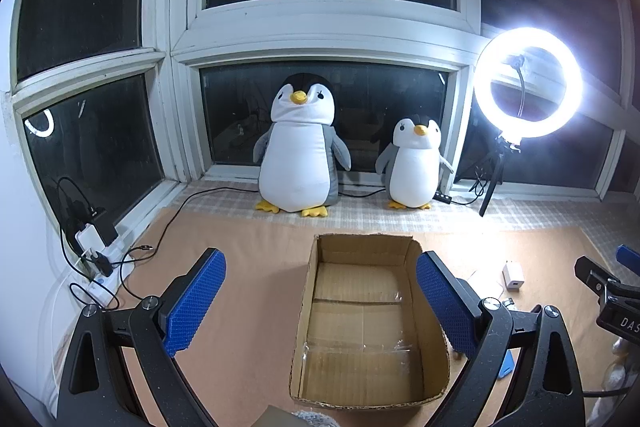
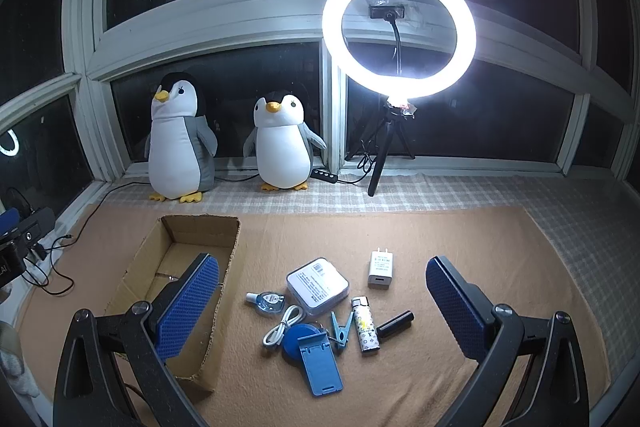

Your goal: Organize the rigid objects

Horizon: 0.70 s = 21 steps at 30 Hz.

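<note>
Blue ribbed pads lined both pairs of jaws, and both pairs stood spread wide with nothing between them and nothing touching them. The left gripper (image 1: 320,307) hung over the cardboard box (image 1: 372,399), whose open top sat framed between its pads; the box was bare inside apart from strips of clear tape on its floor, so by my reading no object had gone in yet. The right gripper (image 2: 320,311) hung above the cluster of small things on the tan cloth (image 2: 440,239), just beside the box's right wall. That split looked deliberate: one tool over the container, the other over the items to be picked.

The cluster lay tight together: a white square case (image 2: 318,287), a white charger plug (image 2: 380,269) a little apart behind it, a small clear bottle (image 2: 269,301), a coiled white cable (image 2: 282,327), a blue phone stand (image 2: 320,363) resting on a round blue disc, a blue clip (image 2: 340,331), a patterned lighter (image 2: 365,327) and a black cylinder (image 2: 395,323). Such close packing would likely make a clean single grasp awkward.

Beyond, two plush penguins (image 2: 180,143) and a lit ring light (image 2: 400,31) stood along the window ledge.
</note>
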### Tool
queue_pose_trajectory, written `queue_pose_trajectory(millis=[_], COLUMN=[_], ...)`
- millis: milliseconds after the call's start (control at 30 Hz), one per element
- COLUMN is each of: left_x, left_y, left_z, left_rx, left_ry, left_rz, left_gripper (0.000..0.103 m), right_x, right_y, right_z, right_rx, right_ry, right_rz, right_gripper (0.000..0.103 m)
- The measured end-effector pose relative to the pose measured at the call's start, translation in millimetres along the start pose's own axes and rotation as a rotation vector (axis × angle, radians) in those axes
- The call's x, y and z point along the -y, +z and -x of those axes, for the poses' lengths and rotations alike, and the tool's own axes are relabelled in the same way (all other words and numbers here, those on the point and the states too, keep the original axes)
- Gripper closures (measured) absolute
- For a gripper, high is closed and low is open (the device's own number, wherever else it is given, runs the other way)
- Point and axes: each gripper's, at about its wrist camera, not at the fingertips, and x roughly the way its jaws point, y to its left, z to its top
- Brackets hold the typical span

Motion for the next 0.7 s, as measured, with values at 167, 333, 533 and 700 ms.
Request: queue_pose_trajectory(millis=[167, 333, 533, 700], left_x=[-1, -2, -4, -13], left_y=[-2, -8, -24, -40], left_z=[-8, -25, -57, -83], left_rx=[-0.023, -0.078, -0.181, -0.270], left_ry=[0.000, -0.003, -0.005, -0.014], left_rz=[0.000, -0.003, -0.005, 0.019], left_gripper=[0.005, 0.005, 0.005, 0.005], right_x=[2, 5, 9, 12], right_y=[0, -2, -8, -14], right_z=[-4, -12, -23, -30], right_rx=[-0.025, -0.062, -0.107, -0.132], right_ry=[0.004, 0.010, 0.011, 0.009], right_rz=[-0.005, -0.011, -0.020, -0.025], right_gripper=[0.000, 0.000, 0.000, 0.000])
